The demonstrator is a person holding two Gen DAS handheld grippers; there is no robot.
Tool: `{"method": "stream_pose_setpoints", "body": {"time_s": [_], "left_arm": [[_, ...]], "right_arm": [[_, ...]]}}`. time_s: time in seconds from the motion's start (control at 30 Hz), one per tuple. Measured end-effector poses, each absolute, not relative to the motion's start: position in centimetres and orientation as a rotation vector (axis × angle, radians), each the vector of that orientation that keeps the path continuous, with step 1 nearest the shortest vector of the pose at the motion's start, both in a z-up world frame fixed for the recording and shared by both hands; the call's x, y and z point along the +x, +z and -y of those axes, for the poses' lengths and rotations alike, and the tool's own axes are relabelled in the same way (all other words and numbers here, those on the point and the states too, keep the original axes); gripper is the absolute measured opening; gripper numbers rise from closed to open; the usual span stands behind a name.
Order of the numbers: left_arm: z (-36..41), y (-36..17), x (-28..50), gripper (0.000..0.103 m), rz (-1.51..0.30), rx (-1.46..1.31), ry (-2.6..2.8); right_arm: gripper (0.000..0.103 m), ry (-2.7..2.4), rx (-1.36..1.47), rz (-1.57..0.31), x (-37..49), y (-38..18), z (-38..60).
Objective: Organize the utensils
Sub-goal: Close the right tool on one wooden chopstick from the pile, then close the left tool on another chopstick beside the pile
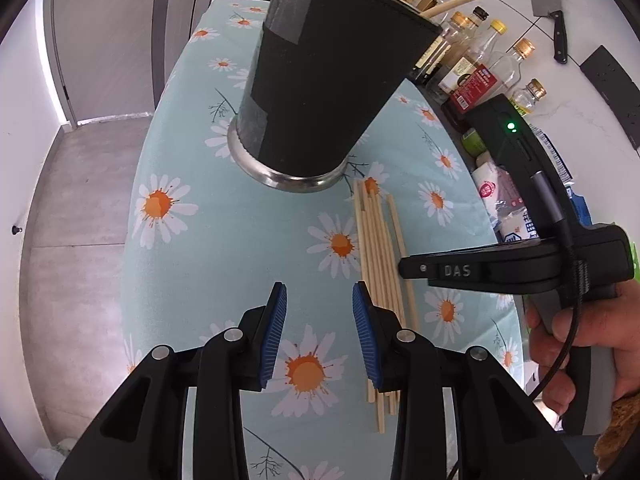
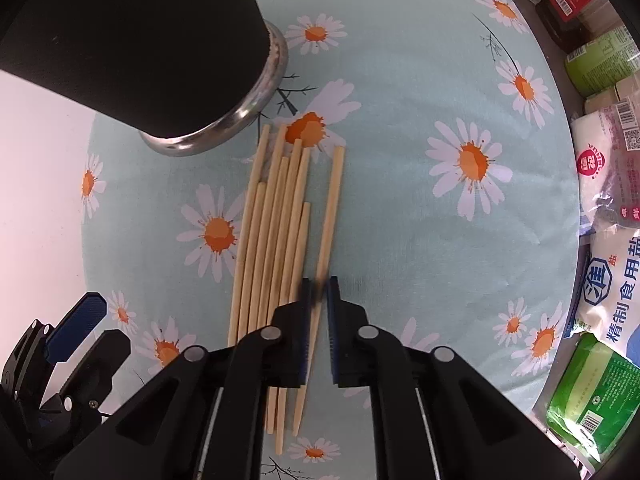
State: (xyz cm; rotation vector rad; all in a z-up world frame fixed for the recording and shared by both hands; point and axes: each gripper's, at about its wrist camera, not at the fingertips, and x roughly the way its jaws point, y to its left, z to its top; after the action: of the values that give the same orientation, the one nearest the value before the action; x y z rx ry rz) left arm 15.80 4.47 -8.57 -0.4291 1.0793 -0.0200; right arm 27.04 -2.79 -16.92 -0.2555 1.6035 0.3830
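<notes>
A black cup with a steel base (image 1: 320, 76) stands on the daisy tablecloth (image 1: 192, 248); it also shows in the right wrist view (image 2: 132, 36). Two chopsticks (image 1: 440, 4) stick out of its top. Several wooden chopsticks (image 2: 276, 224) lie side by side in front of the cup, also seen in the left wrist view (image 1: 378, 248). My right gripper (image 2: 319, 292) is narrowed around the rightmost chopstick (image 2: 332, 208), which still lies on the cloth. My left gripper (image 1: 319, 300) is open and empty, left of the bundle.
Bottles and jars (image 1: 480, 52) stand behind the table at the right. Salt bags and packets (image 2: 608, 240) lie along the right edge. A cleaver (image 1: 548, 4) hangs on the wall. The table's left edge drops to the floor (image 1: 80, 200).
</notes>
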Motion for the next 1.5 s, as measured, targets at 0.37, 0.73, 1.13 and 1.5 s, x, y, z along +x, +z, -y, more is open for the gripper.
{"method": "stream_pose_setpoints", "body": {"time_s": [0.37, 0.73, 1.13, 1.5], "left_arm": [[-2.9, -9.3, 18.8, 0.033, -1.209, -0.452, -0.095], [0.3, -12.1, 22.6, 0.033, -1.439, -0.301, -0.027], [1.0, -12.2, 24.5, 0.032, -1.496, -0.233, 0.097], [2.5, -12.7, 25.8, 0.032, -1.516, -0.208, 0.149]], "right_arm": [[0.006, 0.451, -0.073, -1.677, 28.3, -17.0, 6.1], [0.006, 0.516, 0.007, -1.644, 27.9, -15.9, 11.2], [0.006, 0.592, 0.042, -1.628, 28.1, -15.6, 12.5], [0.006, 0.633, 0.054, -1.625, 28.5, -14.7, 15.4]]}}
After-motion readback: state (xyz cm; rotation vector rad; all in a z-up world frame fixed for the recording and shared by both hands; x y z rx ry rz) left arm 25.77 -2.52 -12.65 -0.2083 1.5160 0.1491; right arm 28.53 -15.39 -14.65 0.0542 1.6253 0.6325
